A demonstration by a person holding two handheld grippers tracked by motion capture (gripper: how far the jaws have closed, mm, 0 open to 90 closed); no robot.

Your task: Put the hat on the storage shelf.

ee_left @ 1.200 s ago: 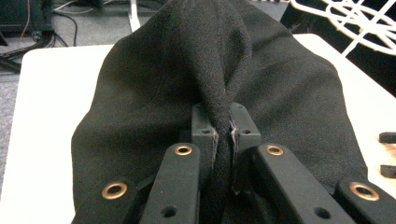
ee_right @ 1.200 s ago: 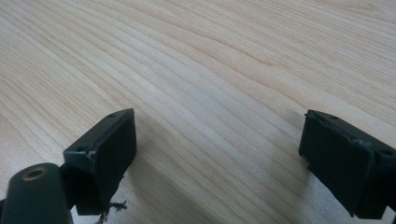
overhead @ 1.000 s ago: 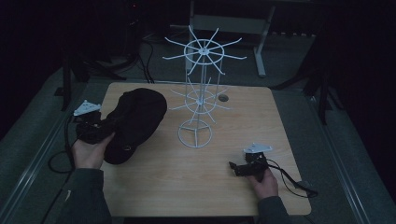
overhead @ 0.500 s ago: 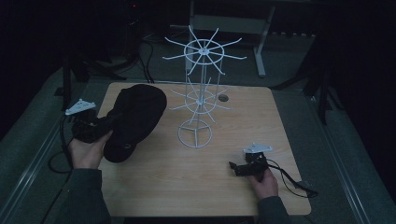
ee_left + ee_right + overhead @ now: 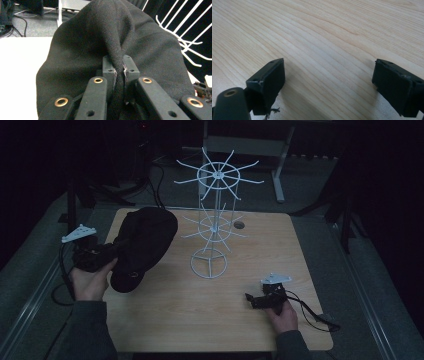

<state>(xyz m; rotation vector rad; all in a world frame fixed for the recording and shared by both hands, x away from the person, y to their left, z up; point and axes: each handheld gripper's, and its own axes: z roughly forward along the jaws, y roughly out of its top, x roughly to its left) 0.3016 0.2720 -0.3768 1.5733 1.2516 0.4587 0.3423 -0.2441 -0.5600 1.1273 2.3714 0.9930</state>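
A: High view. Left gripper [image 5: 107, 254] at the table's [image 5: 165, 320] 9 o'clock edge, held in the left hand [image 5: 89, 281]. Black hat [image 5: 142, 245] bunched at its tip, spreading toward 1 o'clock over the wood.

B: And the wire rack [image 5: 212, 227]?

A: White, upright, just right of the hat, toward 12 o'clock from table centre. Hat and rack look close, contact not clear from here. Right gripper [image 5: 250, 301] low on the table near 5 o'clock, right hand [image 5: 282, 312] behind it, cable trailing off toward 4 o'clock.

B: Left gripper view?

A: Jaws pressed nearly together, a fold of the black hat's [image 5: 87, 50] fabric pinched between the pads [image 5: 109, 72]. Cloth rises to 12 o'clock and drapes both ways. White rack arms [image 5: 180, 32] at 2 o'clock behind it.

B: Right gripper view?

A: Jaws spread wide, one pad [image 5: 270, 80] at 8 o'clock, the other at 4 o'clock. Nothing between them but bare wood grain [image 5: 324, 45]. A bit of frayed thread hangs at the left pad's lower edge.
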